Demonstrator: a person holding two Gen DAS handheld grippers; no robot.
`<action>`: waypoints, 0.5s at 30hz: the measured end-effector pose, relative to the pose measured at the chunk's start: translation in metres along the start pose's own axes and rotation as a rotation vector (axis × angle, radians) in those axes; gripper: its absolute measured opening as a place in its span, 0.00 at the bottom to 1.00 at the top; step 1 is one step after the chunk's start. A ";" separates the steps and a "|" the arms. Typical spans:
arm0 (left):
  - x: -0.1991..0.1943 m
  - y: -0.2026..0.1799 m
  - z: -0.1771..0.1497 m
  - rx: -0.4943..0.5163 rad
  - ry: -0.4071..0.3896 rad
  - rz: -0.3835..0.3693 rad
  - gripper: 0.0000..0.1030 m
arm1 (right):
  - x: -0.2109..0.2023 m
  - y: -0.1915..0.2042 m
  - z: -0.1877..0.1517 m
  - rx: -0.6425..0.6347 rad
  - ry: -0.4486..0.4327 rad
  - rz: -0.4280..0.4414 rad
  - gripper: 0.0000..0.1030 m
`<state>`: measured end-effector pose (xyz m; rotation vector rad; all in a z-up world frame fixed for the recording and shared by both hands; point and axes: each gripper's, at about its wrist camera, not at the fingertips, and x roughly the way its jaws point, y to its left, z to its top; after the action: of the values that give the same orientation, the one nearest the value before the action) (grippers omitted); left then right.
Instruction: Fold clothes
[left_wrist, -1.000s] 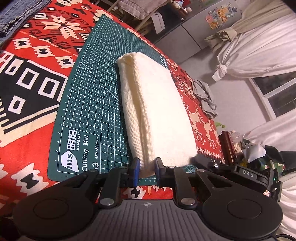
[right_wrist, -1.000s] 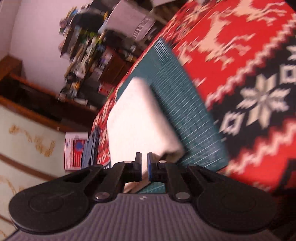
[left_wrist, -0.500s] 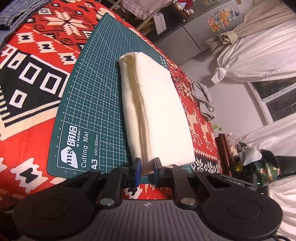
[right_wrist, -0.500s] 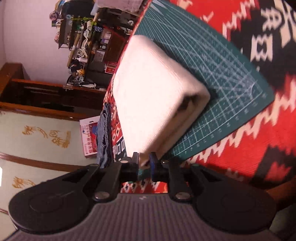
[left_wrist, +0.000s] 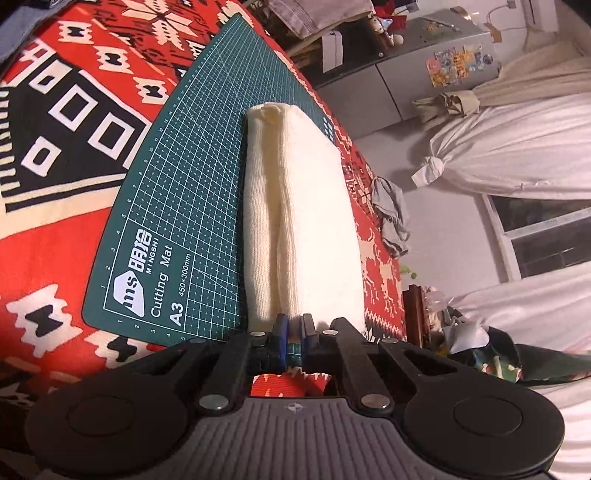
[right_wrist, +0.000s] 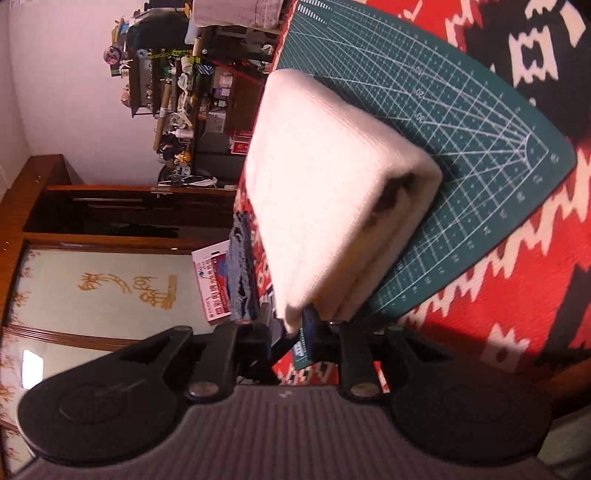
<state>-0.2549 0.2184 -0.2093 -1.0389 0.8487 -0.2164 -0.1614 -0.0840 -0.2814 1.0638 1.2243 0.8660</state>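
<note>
A cream knit garment, folded into a long thick bundle, lies on a green cutting mat. In the left wrist view my left gripper is shut on the bundle's near end, with cloth pinched between its blue pads. The right wrist view shows the same garment from its other end, over the mat. There my right gripper is shut on the bundle's lower corner. That end looks slightly raised, with a dark hollow in the fold.
A red, black and white patterned tablecloth covers the table under the mat. A crumpled grey cloth lies near the table's far edge. Blue denim sits beyond the garment. Cluttered shelves and white curtains surround the table.
My right gripper swung in towards the garment's end and closed on its corner. The left gripper kept its hold, and its fingers now stand closer together.
</note>
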 end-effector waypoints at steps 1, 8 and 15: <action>0.000 0.000 0.000 -0.006 -0.001 -0.005 0.07 | 0.002 -0.001 0.001 0.006 0.000 0.002 0.20; 0.002 0.002 0.001 -0.013 0.002 0.000 0.06 | 0.008 -0.012 0.006 0.026 -0.055 0.009 0.19; 0.005 0.003 0.000 -0.008 0.008 0.013 0.06 | -0.021 -0.013 0.017 -0.042 -0.174 -0.059 0.07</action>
<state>-0.2521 0.2177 -0.2144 -1.0403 0.8645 -0.2065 -0.1481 -0.1103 -0.2877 1.0415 1.0822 0.7345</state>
